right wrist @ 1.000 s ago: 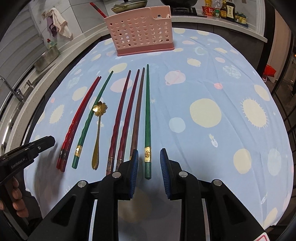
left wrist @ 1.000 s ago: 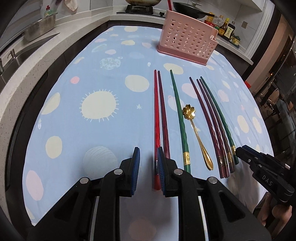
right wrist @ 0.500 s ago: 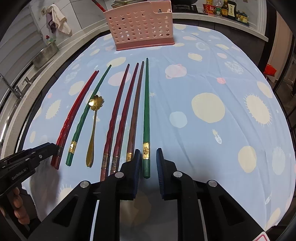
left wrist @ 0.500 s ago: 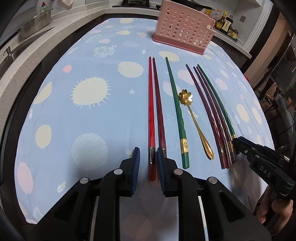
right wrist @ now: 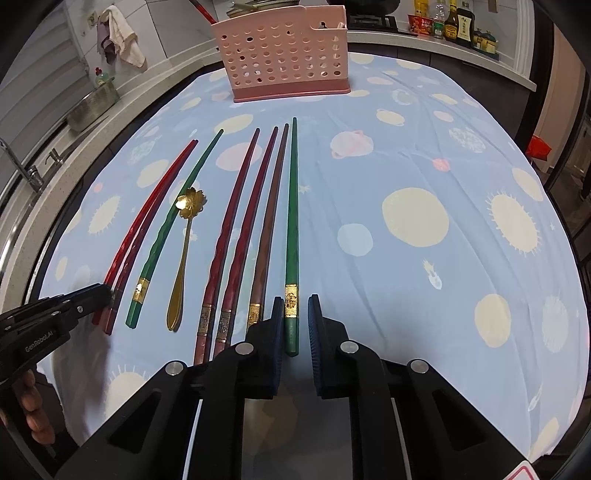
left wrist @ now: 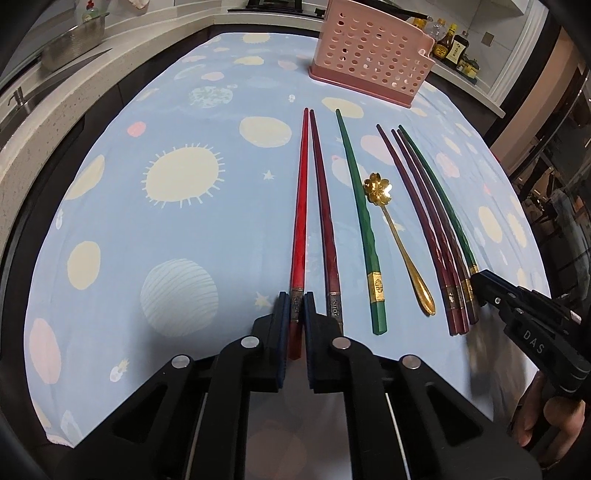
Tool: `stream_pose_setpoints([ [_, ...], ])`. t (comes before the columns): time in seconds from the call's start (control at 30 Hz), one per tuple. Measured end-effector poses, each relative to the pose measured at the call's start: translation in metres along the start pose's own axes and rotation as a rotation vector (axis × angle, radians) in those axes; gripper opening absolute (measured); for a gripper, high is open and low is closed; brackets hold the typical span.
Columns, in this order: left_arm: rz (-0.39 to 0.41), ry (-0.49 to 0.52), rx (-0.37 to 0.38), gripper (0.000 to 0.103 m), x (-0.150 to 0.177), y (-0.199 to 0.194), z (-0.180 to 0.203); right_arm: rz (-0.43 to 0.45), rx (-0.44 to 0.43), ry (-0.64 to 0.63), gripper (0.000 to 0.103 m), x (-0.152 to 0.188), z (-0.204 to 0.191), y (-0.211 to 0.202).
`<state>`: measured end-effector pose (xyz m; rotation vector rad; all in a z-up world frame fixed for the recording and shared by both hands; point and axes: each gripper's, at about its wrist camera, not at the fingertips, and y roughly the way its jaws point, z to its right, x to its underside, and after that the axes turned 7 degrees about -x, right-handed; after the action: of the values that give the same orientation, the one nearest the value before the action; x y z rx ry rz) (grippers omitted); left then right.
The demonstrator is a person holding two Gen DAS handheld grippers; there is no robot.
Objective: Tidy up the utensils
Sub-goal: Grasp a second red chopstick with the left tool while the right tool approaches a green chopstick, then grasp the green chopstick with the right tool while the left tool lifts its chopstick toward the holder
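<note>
Several chopsticks and a gold flower spoon [left wrist: 399, 240] lie side by side on the blue patterned cloth [left wrist: 184, 240]. My left gripper [left wrist: 296, 299] is closing, and its pads press both sides of the near end of the bright red chopstick [left wrist: 300, 206]. A darker red one [left wrist: 325, 206] lies just right of it. My right gripper [right wrist: 295, 302] is closing around the end of the rightmost green chopstick [right wrist: 291, 221]. The left pad touches it and a sliver of cloth shows at the right pad. A pink holder [right wrist: 284, 55] stands at the far end.
A second green chopstick [right wrist: 173, 221] and three maroon and brown ones [right wrist: 243, 229] lie between the two grippers. A counter with a sink and a metal bowl [left wrist: 70, 48] runs along the left. Bottles [right wrist: 458, 22] stand at the back right. A hand [right wrist: 33, 406] holds the left gripper.
Both pairs of jaws have narrowed. The left gripper shifted so the bright red chopstick came between its pads and was clamped. The right gripper kept its place over the green chopstick.
</note>
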<state>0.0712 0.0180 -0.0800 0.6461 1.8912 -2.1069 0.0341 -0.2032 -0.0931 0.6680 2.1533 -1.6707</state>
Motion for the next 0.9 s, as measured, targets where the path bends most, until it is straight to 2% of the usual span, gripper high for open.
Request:
stream_pose_setpoints([
  [0.43, 0.017, -0.02, 0.027, 0.007, -0.001, -0.016, -0.003, 0.033, -0.016, 0.016, 0.007, 0.0, 0.0, -0.019],
  [0.9, 0.157, -0.051, 0.066, 0.007, -0.033, -0.074, -0.008, 0.21, -0.036, 0.046, 0.007, -0.034, -0.001, -0.086],
])
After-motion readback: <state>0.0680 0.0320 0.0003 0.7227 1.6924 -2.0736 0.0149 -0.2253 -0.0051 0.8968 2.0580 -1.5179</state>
